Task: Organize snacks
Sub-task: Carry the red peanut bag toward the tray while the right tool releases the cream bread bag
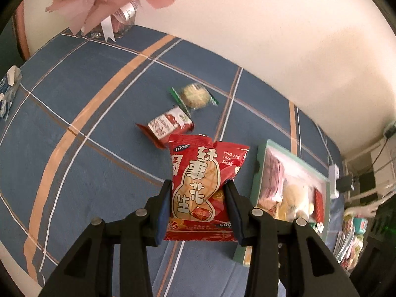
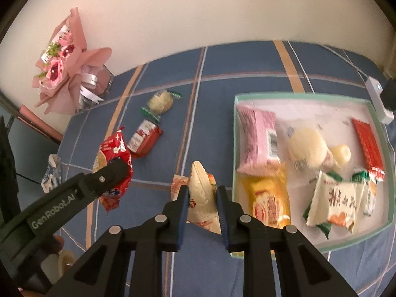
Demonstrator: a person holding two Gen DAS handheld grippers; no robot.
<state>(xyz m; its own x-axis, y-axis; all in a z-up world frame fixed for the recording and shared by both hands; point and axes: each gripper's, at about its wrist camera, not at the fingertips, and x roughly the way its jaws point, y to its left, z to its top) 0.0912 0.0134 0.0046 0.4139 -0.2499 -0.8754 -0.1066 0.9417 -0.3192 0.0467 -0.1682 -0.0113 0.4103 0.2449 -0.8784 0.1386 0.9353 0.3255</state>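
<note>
The left gripper [image 1: 199, 206] clamps a red peanut packet [image 1: 203, 188] lifted off the blue plaid cloth [image 1: 86, 104]; the right gripper [image 2: 201, 204] pinches a cream snack packet [image 2: 201, 198], likely bound for the green-rimmed tray [image 2: 381, 133] at right, already holding sorted snacks.

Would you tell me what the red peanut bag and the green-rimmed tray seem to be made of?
Red peanut bag: apparently glossy printed plastic film, judging by its creases, sheen and crimped end seals. Green-rimmed tray: probably matte cardboard with thin straight walls, though plastic can't be excluded.

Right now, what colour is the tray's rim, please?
Pale green rim, clearest in the right wrist view.
</note>
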